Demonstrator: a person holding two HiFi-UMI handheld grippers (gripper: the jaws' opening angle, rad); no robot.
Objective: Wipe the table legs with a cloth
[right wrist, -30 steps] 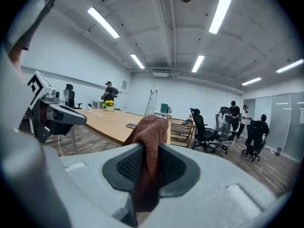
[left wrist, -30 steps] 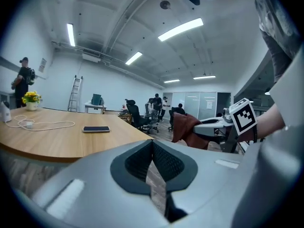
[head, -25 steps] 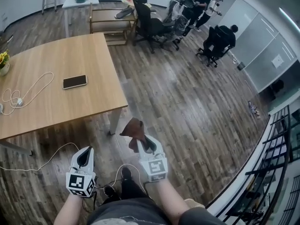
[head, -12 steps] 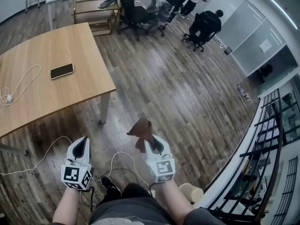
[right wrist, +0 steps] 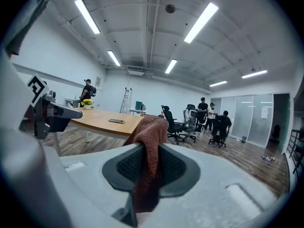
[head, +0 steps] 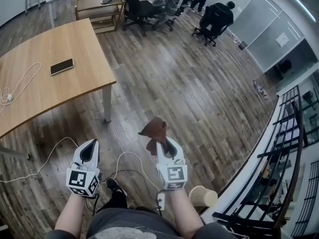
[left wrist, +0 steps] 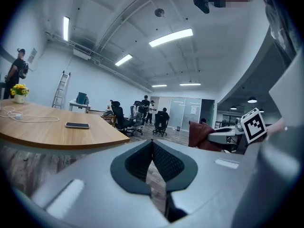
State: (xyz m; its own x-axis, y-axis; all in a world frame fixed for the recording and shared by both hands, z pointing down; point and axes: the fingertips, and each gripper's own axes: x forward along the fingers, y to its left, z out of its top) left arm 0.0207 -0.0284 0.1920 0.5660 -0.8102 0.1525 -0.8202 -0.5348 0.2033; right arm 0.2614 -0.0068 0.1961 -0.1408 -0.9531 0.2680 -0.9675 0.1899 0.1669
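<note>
no readable text, labels or numbers anywhere

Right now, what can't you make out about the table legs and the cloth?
- Other legs: the head view shows only the near table leg. The rest lie under the tabletop or past the left edge.
- Dirt on that leg: too small to tell in the head view.
- Lower end of the cloth: in the right gripper view it runs down between the right gripper's shut jaws.

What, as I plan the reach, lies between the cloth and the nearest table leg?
Only bare floor, between cloth and table leg, in the head view.
</note>
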